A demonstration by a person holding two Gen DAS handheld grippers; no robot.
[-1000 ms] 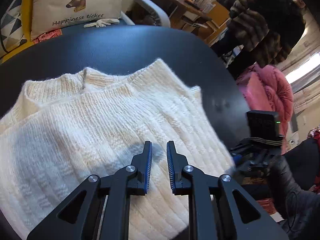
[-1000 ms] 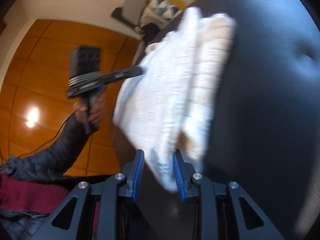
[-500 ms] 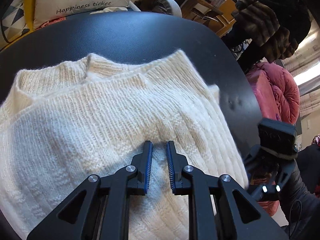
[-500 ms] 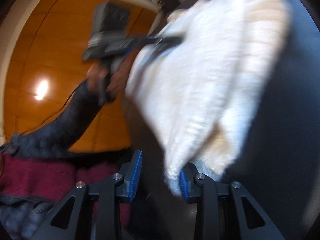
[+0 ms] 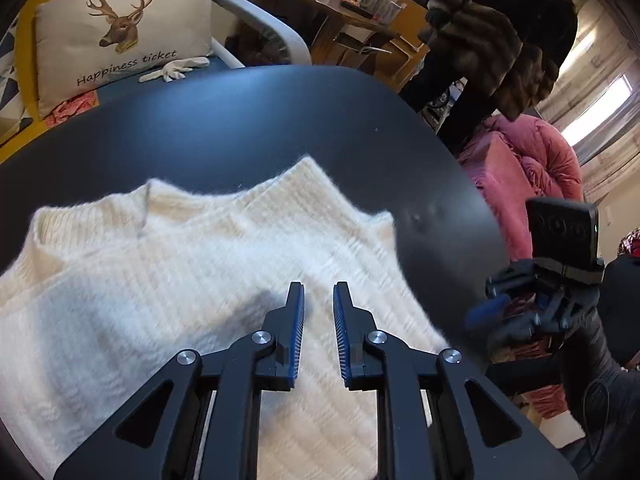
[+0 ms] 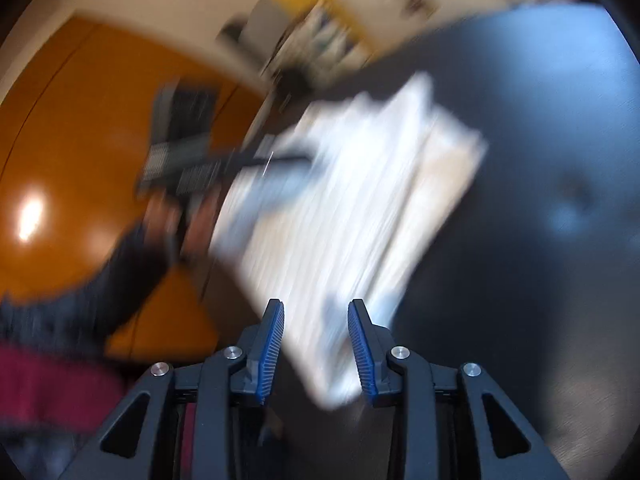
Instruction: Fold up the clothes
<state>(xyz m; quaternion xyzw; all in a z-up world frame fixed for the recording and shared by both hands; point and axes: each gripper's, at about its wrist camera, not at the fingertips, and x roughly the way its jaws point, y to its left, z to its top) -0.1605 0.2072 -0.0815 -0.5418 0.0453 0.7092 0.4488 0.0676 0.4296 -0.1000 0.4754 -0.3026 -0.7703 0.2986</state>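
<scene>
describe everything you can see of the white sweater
The sweater is cream-white, fuzzy ribbed knit, folded into a layered stack lying flat on the dark round table. Its ribbed edges face the pillow side. Nothing grips it: the left claw hovers just above with nothing between its fingers.

Support surface: round black table point(image 5: 248, 128), matte-glossy top, soft sheen from window light. A small dimple or scuff mark sits near its right edge. One item lies directly on it: cream knitted sweater point(image 5: 168, 272), ribbed, fuzzy, folded into layers, neckline toward the far edge. The sweater covers the near-left part of the top; far half and right rim are bare. Near side of the sweater reaches the table's near edge; whether it overhangs cannot be told. Right wrist view is heavily motion-blurred: same dark top point(image 6: 540, 168), the sweater point(image 6: 360, 200) as a pale stacked shape near one edge.
</scene>
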